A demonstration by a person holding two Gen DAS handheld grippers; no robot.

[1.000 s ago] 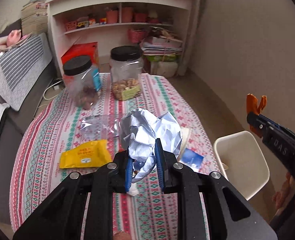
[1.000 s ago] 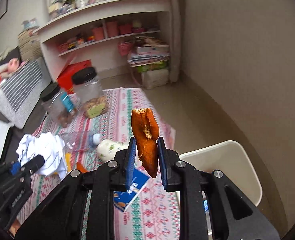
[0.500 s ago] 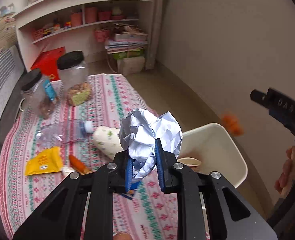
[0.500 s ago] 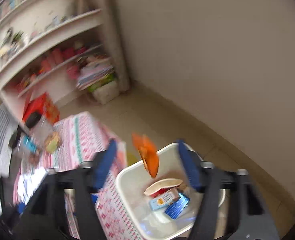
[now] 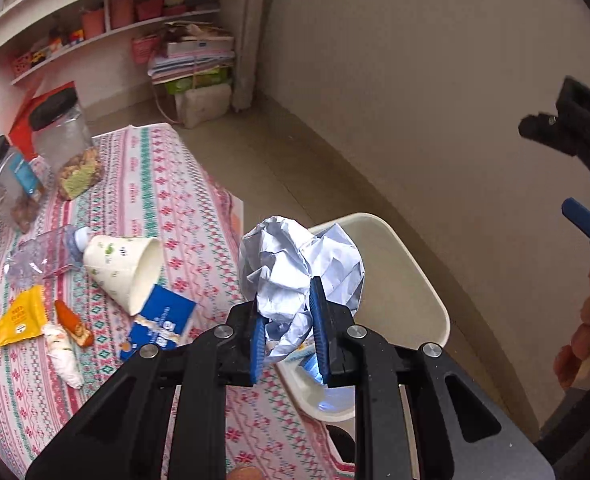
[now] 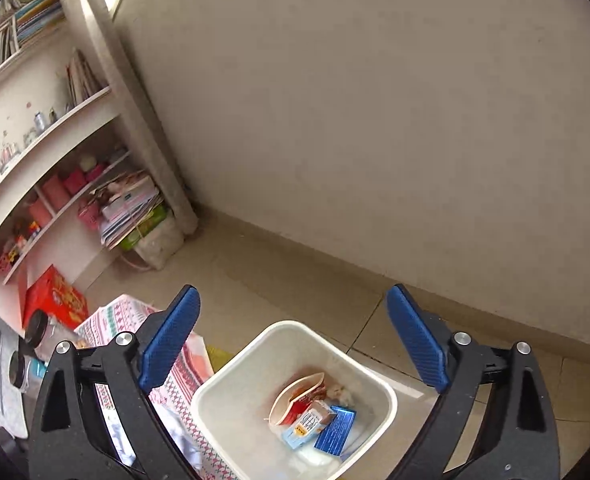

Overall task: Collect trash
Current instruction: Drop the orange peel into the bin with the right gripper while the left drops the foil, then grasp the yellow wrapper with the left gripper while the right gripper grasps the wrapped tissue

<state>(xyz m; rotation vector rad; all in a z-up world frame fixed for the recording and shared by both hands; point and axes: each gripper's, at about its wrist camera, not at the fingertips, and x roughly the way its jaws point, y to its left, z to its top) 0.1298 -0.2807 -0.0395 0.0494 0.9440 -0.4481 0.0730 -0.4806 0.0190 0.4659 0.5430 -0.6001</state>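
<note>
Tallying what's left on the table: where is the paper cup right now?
In the left wrist view the paper cup lies on its side on the patterned tablecloth, left of centre, between the crushed clear bottle and the blue packet.

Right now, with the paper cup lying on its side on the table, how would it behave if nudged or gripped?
The paper cup lies on its side, so it would probably roll in a curve. Thin paper walls suggest it is light and would likely crush under a firm pinch.

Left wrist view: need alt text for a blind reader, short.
The left gripper holds a crumpled ball of white paper above the edge of a white trash bin. Beside the bin, a patterned tablecloth carries a tipped paper cup, wrappers and two jars.
</note>
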